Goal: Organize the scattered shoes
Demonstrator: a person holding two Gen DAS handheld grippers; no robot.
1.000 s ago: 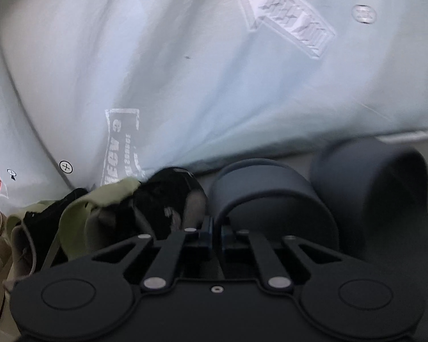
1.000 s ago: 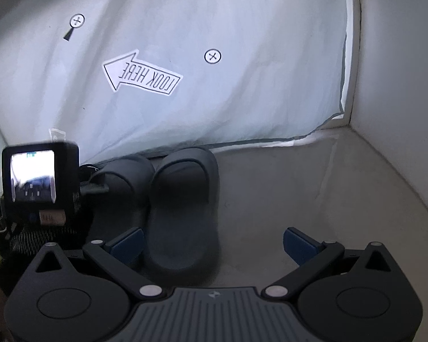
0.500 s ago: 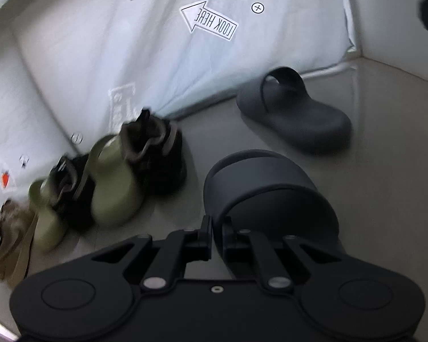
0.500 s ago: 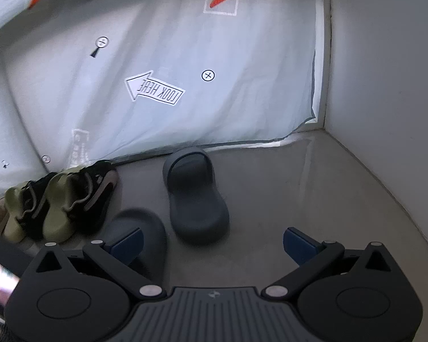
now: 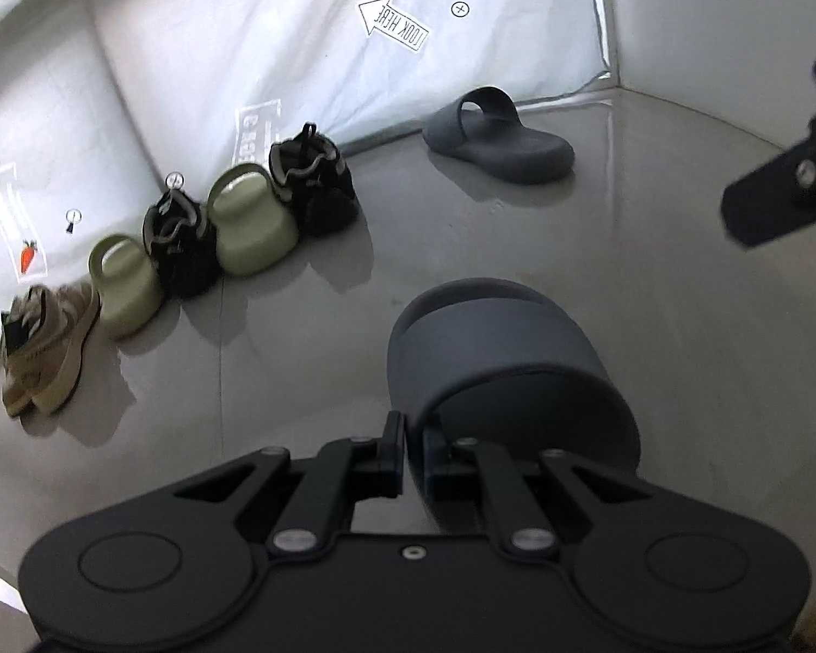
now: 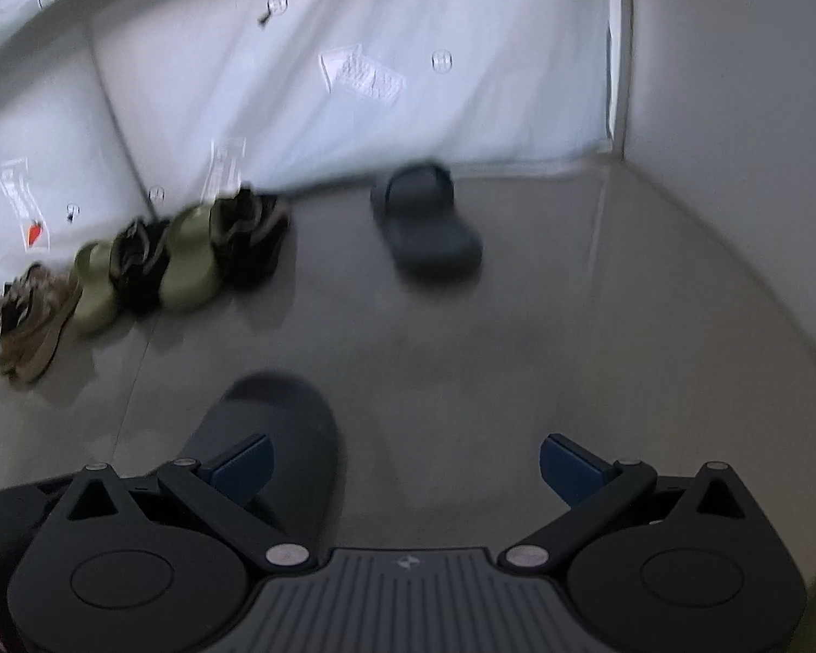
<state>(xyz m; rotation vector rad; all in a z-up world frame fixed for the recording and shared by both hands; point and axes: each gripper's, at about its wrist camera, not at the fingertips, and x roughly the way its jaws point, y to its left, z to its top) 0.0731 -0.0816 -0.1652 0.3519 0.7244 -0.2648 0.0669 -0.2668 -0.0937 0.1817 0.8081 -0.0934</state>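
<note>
A: Start at the left of the left wrist view. What's along the sheet?

B: A row of shoes on the grey floor, toes toward us. At far left a tan sneaker, then an olive clog, a black sneaker, a second olive clog and a second black sneaker. They sit side by side against the white sheet, which has a "LOOK HERE" arrow printed on it.

A: And the slides?

B: One dark grey slide lies alone at upper centre, well apart from the row, toe pointing right. Its mate, the held slide, is smooth, rounded and matte, in the lower middle.

A: Held how?

B: The left claw is pinched tight on the edge of its strap. In the right wrist view, the right claw stands wide apart with nothing between its blue pads, and the held slide shows just behind its left finger. That view is blurred.

A: Any bins or racks?

B: None that I can make out.
</note>
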